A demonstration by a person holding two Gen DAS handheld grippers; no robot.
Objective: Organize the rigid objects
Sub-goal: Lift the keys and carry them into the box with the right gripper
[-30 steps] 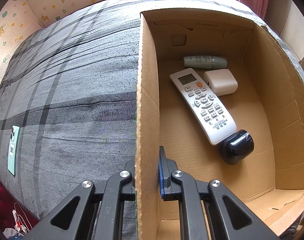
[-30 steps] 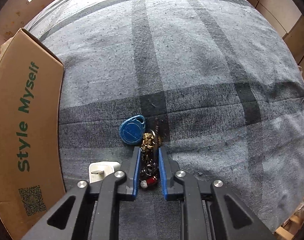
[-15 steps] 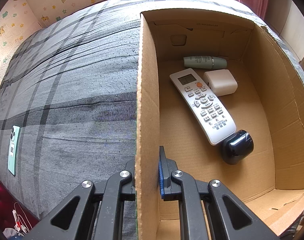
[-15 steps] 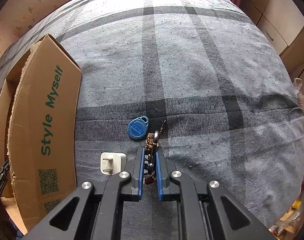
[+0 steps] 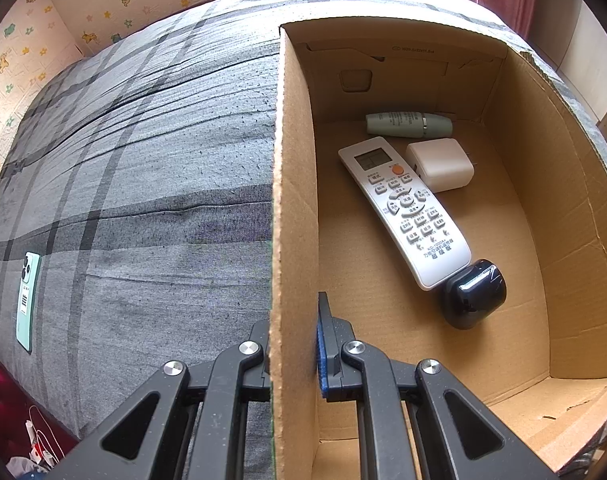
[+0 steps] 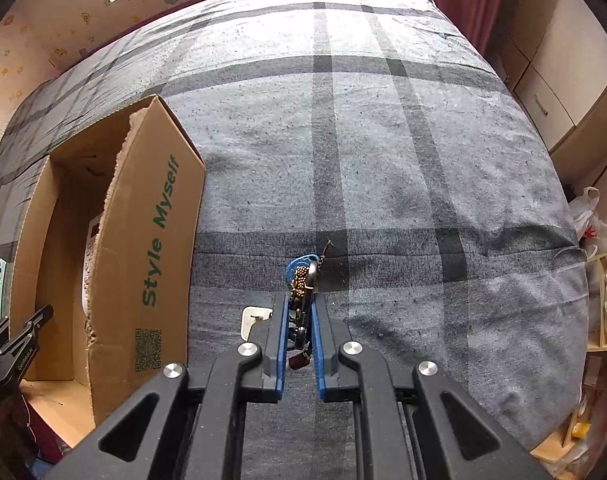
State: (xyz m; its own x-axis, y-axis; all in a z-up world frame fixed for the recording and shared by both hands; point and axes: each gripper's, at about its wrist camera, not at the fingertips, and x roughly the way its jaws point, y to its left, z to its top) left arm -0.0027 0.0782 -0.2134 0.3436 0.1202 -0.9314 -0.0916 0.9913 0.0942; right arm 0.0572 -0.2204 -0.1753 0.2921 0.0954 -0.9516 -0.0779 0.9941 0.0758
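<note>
The right claw (image 6: 299, 320) is clamped on a bunch of keys (image 6: 301, 286), its blue pads squeezed in on the beaded chain and metal ring, with the round blue tag poking out just past the fingertips. The bunch hangs clear of the grey checked bedcover (image 6: 383, 140) below it, so this looks like the carrying stage: picked up and on the way to the box. Just beside the claw's left finger, down on the cover, lies a white plug (image 6: 255, 316), likely one of the next things to collect.

The cardboard box (image 6: 155, 240) stands to the left of the right claw, open at the top. The left claw (image 5: 293, 344) is shut on the box's near side wall (image 5: 293, 200), one finger outside and one inside. That grip most likely steadies the light box on the soft bed so it does not slide or tip while things are dropped in.

Ahead of the left claw, on the box floor, lie a white remote (image 5: 403, 208), a white charger block (image 5: 439, 164) touching its far end, a pale green tube (image 5: 407, 125) against the back wall, and a black glossy case (image 5: 475, 294) at the remote's near end. Well to the left of that claw a green phone (image 5: 27, 300) lies on the cover, not yet boxed
</note>
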